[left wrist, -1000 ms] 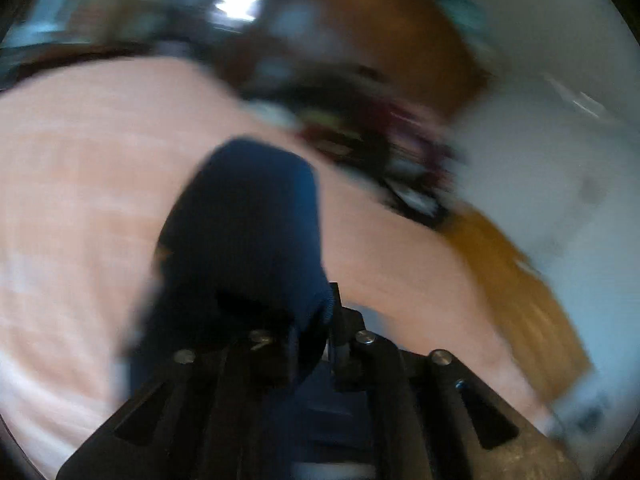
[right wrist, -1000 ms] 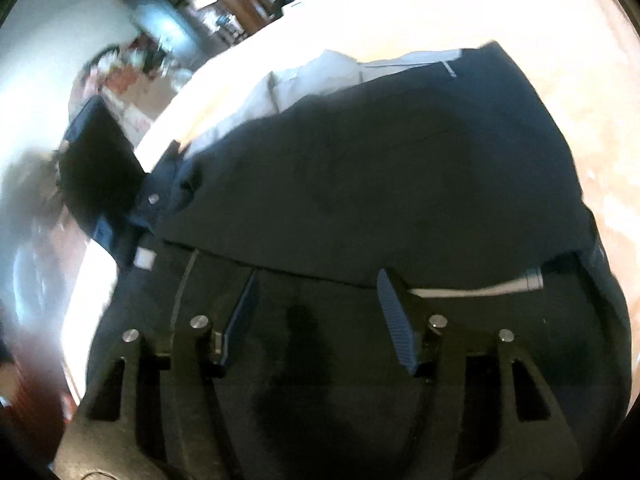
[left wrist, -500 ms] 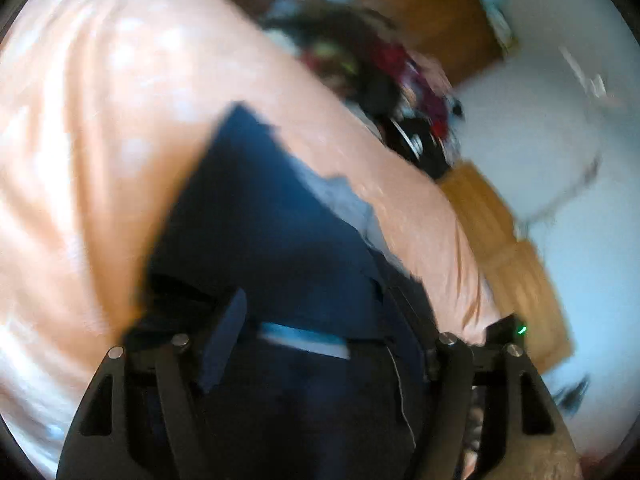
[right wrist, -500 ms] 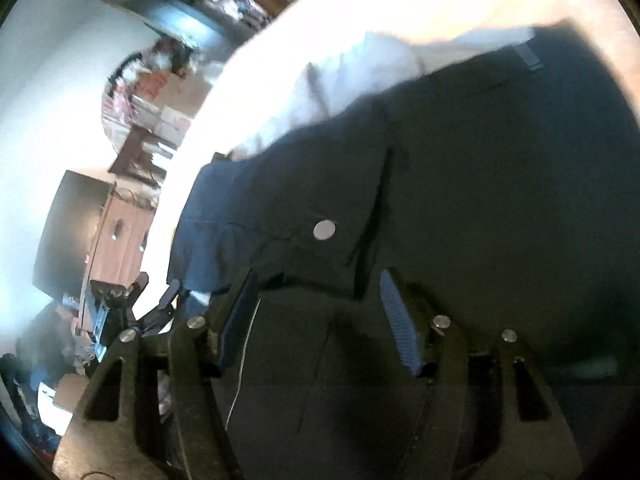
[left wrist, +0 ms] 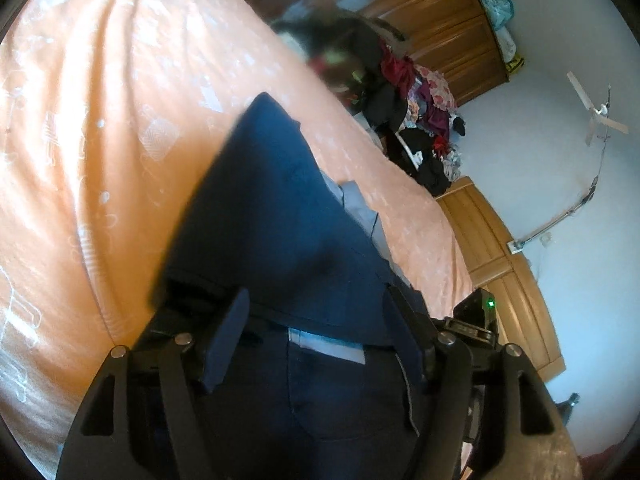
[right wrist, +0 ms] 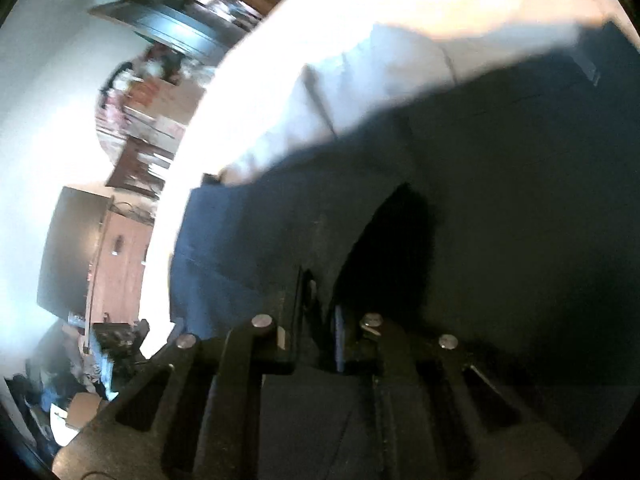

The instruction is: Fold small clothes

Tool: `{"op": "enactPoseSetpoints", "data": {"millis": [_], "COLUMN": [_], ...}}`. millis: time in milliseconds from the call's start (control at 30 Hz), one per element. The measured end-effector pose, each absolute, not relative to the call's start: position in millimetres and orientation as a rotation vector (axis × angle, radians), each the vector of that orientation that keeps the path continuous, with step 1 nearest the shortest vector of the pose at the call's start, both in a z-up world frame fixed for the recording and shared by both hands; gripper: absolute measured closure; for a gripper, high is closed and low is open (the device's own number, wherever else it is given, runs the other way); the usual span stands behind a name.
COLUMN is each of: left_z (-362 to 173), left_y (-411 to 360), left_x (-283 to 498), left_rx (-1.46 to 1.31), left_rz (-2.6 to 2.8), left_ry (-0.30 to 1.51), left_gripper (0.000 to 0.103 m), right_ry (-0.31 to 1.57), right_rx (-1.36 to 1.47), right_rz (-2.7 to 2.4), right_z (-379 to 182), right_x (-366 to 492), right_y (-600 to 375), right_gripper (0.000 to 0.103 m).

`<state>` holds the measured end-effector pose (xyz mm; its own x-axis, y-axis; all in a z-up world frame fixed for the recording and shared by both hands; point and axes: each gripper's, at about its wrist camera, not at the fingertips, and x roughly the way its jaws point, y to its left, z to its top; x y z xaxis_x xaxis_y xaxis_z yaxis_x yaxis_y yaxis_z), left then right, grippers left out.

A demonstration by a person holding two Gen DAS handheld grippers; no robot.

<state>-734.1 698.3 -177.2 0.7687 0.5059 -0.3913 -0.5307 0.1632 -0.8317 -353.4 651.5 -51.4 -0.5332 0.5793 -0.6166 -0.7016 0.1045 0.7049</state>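
Note:
A dark navy garment [left wrist: 280, 208] with pale pocket lining [left wrist: 356, 204] lies folded on the orange bedsheet [left wrist: 100, 120]. My left gripper [left wrist: 316, 324] hovers open over its near edge, one finger on each side and nothing pinched between them. In the right wrist view the same garment [right wrist: 520, 200] fills the frame, with pale lining [right wrist: 320, 100] showing at its far edge. My right gripper [right wrist: 316, 324] is shut on a raised fold of the navy cloth. The right gripper's body with a green light [left wrist: 478, 316] sits just right of the left fingers.
A pile of mixed clothes [left wrist: 412, 120] lies beyond the bed's far side, in front of a wooden wardrobe [left wrist: 420, 12]. A wooden bed board [left wrist: 500, 260] runs along the right. A dark screen [right wrist: 72, 248] stands on a wooden cabinet [right wrist: 120, 272] past the bed's edge.
The left gripper, shut on lifted navy cloth a second ago, has laid it down and opened. The right gripper has moved toward the garment's left edge and closed on a fold.

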Motion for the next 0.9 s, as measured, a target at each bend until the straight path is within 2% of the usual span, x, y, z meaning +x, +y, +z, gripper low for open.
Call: {"op": "enactPoseSetpoints", "data": {"millis": [100,233,433,633,667,733,833,900], "left_z": [-167.0,-160.9,-174.4,-173.7,-173.6,-171.9,-171.3,-172.0], "left_y": [687.3,681.5,689.9,691.0,690.9,689.3,687.9,689.5], "left_x": [-738.2,-738.6,-746.8,-737.4,-736.0,-735.3,-732.5,-729.9], "left_rx": [-1.135,-1.084,-1.17,-1.156,-1.152,-1.147,-1.14,-1.145], "left_rz": [0.769,0.791,0.812,0.851,0.857,0.864,0.868,0.869], "left_ry": [-0.005,-0.01,-0.013,0.062,0.074,0.079,0.094,0.111], "left_gripper": [0.029,0.027,0.026,0.026,0.026,0.026,0.025,0.025], "right_ry": [1.281,1.203,1.256,1.262,1.259,1.2,1.065,1.007], "right_rx": [-0.086,-0.08,-0.096,-0.183,-0.187,-0.226,-0.195,-0.171], "right_rz": [1.622,1.553,1.437,1.399,1.385,1.331,1.29,1.312], "right_z": [-15.7,4.9,-22.3,-50.4,-52.7,-48.2,-23.0,-12.2], "right_x": [-323.9,-278.2,-228.3,-234.2,-233.9,-235.7,-237.9,-246.3], "right_y": [631.5,607.1,584.3,584.9,583.9,579.4,559.9,555.5], "right_gripper": [0.092,0.092,0.091,0.089,0.087,0.068,0.057,0.057]}}
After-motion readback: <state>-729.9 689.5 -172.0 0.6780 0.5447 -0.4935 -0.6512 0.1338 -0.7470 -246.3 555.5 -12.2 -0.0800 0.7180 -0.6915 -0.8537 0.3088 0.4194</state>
